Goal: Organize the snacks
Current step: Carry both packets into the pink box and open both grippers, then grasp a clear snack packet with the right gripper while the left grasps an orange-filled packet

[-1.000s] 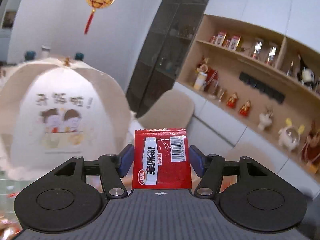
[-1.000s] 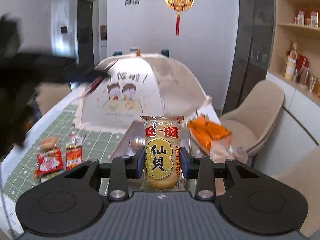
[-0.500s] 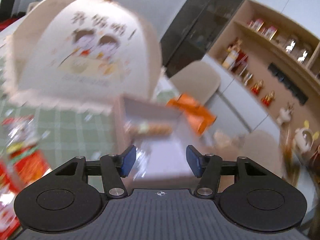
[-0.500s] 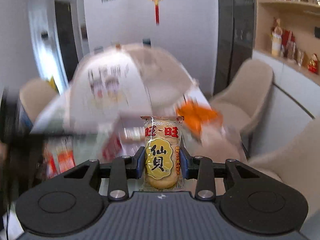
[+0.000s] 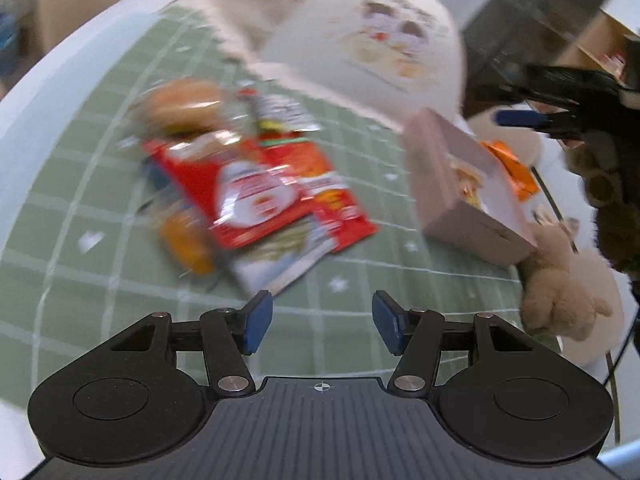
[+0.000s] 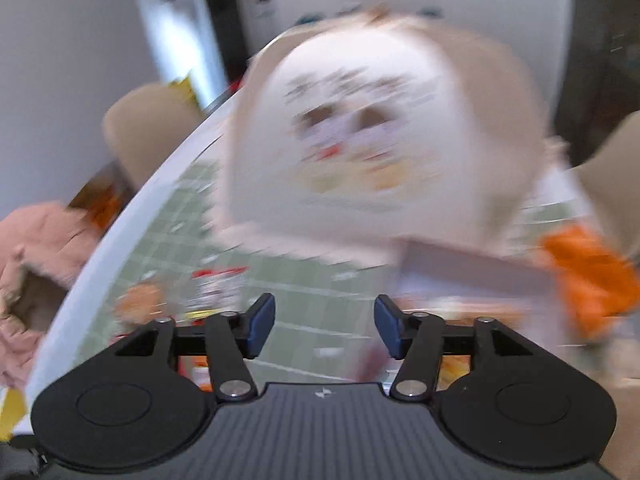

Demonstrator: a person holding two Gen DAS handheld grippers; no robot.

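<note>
In the left wrist view a heap of snack packets (image 5: 256,196) lies on the green checked tablecloth (image 5: 80,184), red and white bags with a round bun packet (image 5: 180,106) behind them. My left gripper (image 5: 318,322) hovers open just short of the heap, nothing between its pads. A pale box (image 5: 460,196) with a few snacks inside sits to the right, an orange packet (image 5: 516,172) beyond it. In the blurred right wrist view my right gripper (image 6: 324,324) has its jaws opening and nothing between them; the box (image 6: 452,276) and orange packet (image 6: 588,276) lie ahead to the right.
A white domed food cover (image 5: 360,36) with a cartoon print stands at the back of the table. A beige plush toy (image 5: 560,284) hangs at the right beside the other black gripper (image 5: 560,88). A beige chair (image 6: 148,132) and a pink garment (image 6: 36,256) are off the table's left edge.
The left gripper lost its red packet and swung down to the snack heap. The right gripper let go of the rice cracker packet, opened, and swept sideways over the table.
</note>
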